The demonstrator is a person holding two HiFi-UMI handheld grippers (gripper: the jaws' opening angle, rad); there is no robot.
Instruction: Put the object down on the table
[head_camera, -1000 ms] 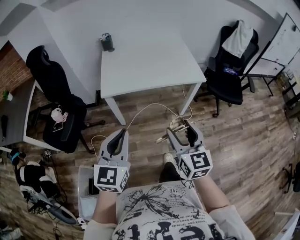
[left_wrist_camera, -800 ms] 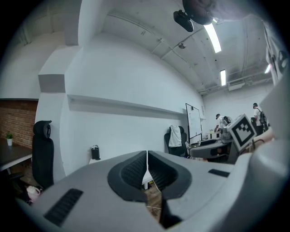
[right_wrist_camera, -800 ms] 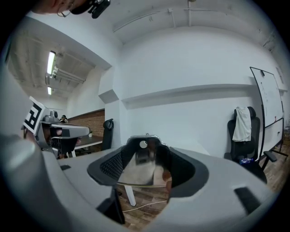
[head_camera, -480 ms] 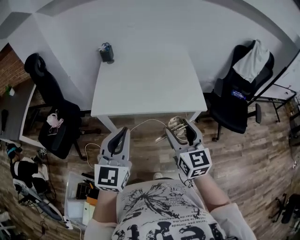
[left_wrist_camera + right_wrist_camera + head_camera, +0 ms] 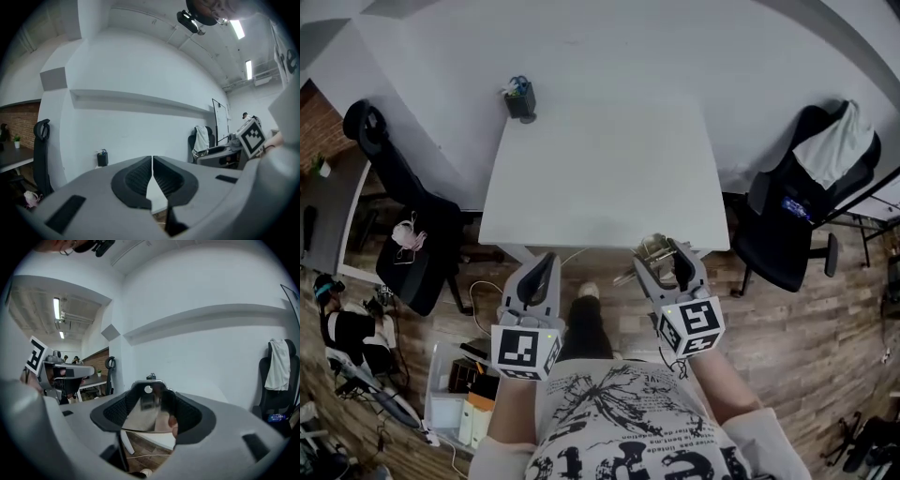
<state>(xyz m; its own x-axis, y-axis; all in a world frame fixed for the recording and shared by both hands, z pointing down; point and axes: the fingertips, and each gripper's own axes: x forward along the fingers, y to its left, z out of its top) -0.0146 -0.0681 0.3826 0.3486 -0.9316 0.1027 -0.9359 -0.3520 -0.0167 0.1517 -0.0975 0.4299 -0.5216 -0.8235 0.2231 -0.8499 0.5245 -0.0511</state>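
Observation:
A shiny metal object (image 5: 651, 251) with a round hole near its top sits between the pads of my right gripper (image 5: 662, 253), which is shut on it just short of the near edge of the white table (image 5: 600, 159). In the right gripper view the metal object (image 5: 146, 404) fills the gap between the jaws of the right gripper (image 5: 152, 409) and mirrors the room. My left gripper (image 5: 544, 267) is level beside it, shut and holding nothing. In the left gripper view the left gripper (image 5: 152, 171) has its pads pressed together.
A dark pen holder (image 5: 520, 99) stands on the table's far left corner. A black office chair (image 5: 398, 187) is to the table's left, and another (image 5: 820, 187) with a white cloth over its back to the right. Boxes and cables (image 5: 464, 394) lie on the wooden floor at the lower left.
The table has come closer in the head view; its near edge now lies just ahead of both grippers. The grippers keep their pose, the metal object still in the right one.

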